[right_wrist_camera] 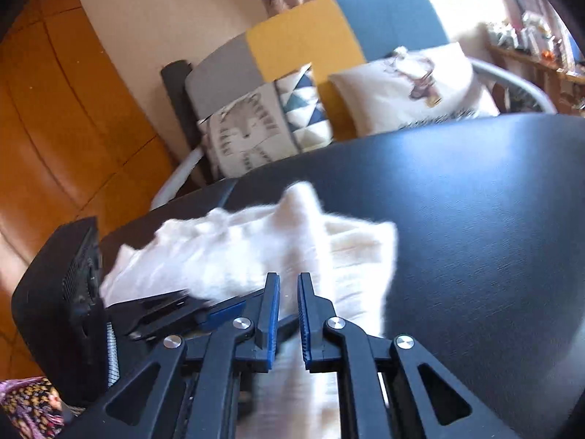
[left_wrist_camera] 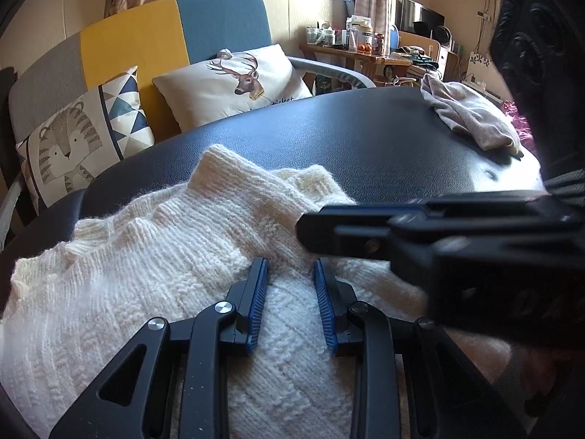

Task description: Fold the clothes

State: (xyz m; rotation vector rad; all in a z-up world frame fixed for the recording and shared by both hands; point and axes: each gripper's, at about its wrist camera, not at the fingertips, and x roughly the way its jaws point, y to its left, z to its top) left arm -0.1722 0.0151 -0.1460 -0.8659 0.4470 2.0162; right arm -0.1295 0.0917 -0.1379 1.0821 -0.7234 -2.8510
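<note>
A cream knit sweater (left_wrist_camera: 153, 274) lies bunched on the near part of a black table (left_wrist_camera: 365, 139), its ribbed edges rumpled toward the middle. The left gripper (left_wrist_camera: 290, 274) points down at it, jaws part-way apart with a raised ridge of knit between the 2 blue pads – they seem to press its sides, holding that fold. The right gripper (right_wrist_camera: 289, 292) hovers just beside it, crossing the left wrist view from the right; its jaws stand a narrow gap apart, and nothing is visibly pinched there. A grey garment (left_wrist_camera: 471, 113) sits crumpled at the table's far right – well apart from the sweater.
</note>
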